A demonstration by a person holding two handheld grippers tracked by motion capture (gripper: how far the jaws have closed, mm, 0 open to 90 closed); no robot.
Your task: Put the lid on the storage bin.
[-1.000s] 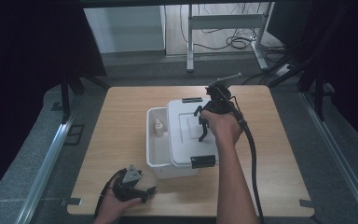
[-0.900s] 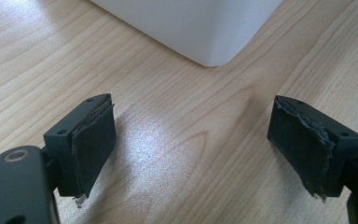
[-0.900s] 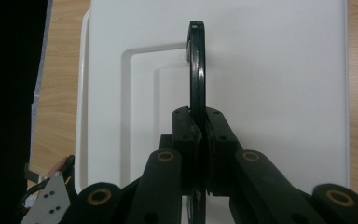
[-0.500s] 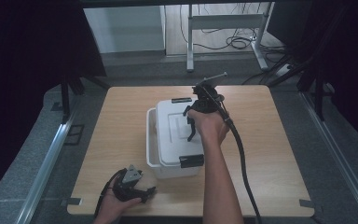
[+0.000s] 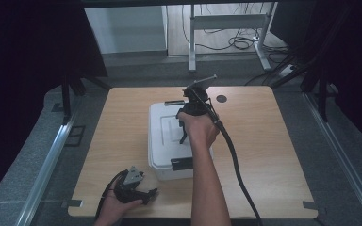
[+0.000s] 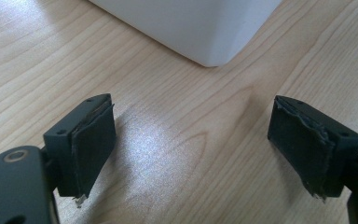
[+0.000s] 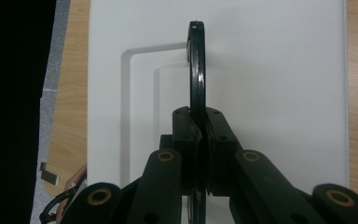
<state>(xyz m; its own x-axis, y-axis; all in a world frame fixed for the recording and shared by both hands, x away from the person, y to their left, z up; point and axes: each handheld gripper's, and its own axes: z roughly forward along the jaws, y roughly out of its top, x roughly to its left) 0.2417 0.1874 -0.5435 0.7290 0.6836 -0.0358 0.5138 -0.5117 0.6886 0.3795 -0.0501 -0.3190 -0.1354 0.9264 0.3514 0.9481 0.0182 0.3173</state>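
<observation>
The right gripper (image 7: 199, 135), clamped on the black handle (image 7: 196, 70), has slid the white plastic lid (image 7: 270, 84) squarely over the white box (image 5: 162, 167), nearly closing it, while the left gripper (image 6: 205, 149) stays wide and empty beside the box.

A thin black handle (image 7: 196, 70) is clamped between the right gripper (image 7: 200, 140) jaws above the white lid (image 7: 270, 84).

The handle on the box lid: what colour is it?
Black. The handle stands out against the white lid, best seen in the right gripper view.
</observation>
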